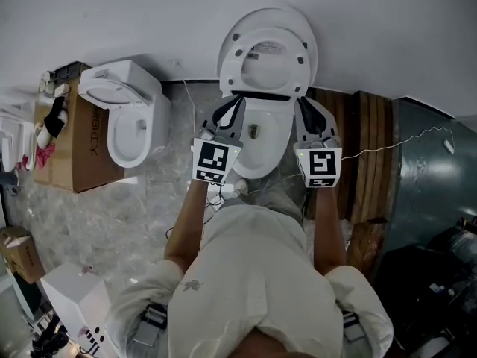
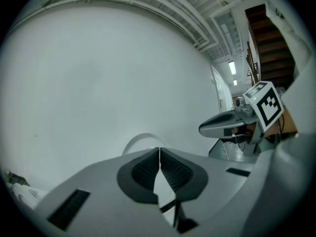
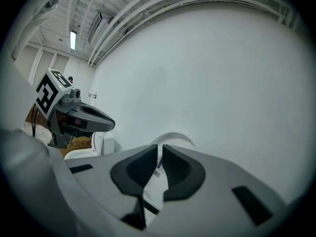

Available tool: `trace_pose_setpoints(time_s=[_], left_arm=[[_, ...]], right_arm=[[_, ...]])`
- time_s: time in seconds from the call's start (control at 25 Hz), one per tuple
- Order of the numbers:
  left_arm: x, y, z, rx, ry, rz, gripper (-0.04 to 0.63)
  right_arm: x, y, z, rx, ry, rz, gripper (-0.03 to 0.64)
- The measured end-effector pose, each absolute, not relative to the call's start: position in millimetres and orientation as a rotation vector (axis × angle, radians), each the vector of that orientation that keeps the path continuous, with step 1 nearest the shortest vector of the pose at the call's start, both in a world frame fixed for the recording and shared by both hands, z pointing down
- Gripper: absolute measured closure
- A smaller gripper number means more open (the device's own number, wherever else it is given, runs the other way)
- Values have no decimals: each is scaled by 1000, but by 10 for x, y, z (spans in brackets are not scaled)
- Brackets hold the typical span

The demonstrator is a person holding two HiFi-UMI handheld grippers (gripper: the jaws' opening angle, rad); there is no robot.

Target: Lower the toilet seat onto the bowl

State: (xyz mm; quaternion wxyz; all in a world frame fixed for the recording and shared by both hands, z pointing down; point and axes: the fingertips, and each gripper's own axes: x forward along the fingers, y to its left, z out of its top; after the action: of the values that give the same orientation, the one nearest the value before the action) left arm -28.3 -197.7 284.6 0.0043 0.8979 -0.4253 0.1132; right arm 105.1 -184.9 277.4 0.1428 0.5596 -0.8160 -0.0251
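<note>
The white toilet stands against the wall, its seat (image 1: 267, 54) raised upright in front of the lid (image 1: 304, 30). Below them the bowl (image 1: 262, 142) is uncovered. My left gripper (image 1: 232, 107) hovers at the bowl's left rim, shut with nothing held; its pads meet at the tips in the left gripper view (image 2: 159, 149). At the bowl's right rim my right gripper (image 1: 307, 107) has its pads a narrow slit apart, with nothing between them (image 3: 160, 151). Both point at the wall, below the seat. The seat's top edge (image 2: 143, 138) (image 3: 175, 138) peeks over each gripper's jaws.
A second white toilet (image 1: 127, 118) sits on a cardboard box (image 1: 71, 151) to the left. Wooden boards (image 1: 365, 148) and dark sheeting (image 1: 428, 177) line the right side. A white cable (image 1: 395, 144) trails from the right gripper. A white box (image 1: 78, 297) stands at the lower left.
</note>
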Motion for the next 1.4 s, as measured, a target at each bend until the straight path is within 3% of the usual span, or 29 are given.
trace_pose_setpoints(time_s=[0.72, 1.4], left_arm=[[149, -2892, 3284, 2669, -1452, 450, 563], [347, -3321, 3618, 2589, -1490, 479, 529]], right_arm=[[1427, -3037, 3378, 1440, -2368, 3, 544], [1542, -3818, 4034, 1330, -2275, 22, 445]])
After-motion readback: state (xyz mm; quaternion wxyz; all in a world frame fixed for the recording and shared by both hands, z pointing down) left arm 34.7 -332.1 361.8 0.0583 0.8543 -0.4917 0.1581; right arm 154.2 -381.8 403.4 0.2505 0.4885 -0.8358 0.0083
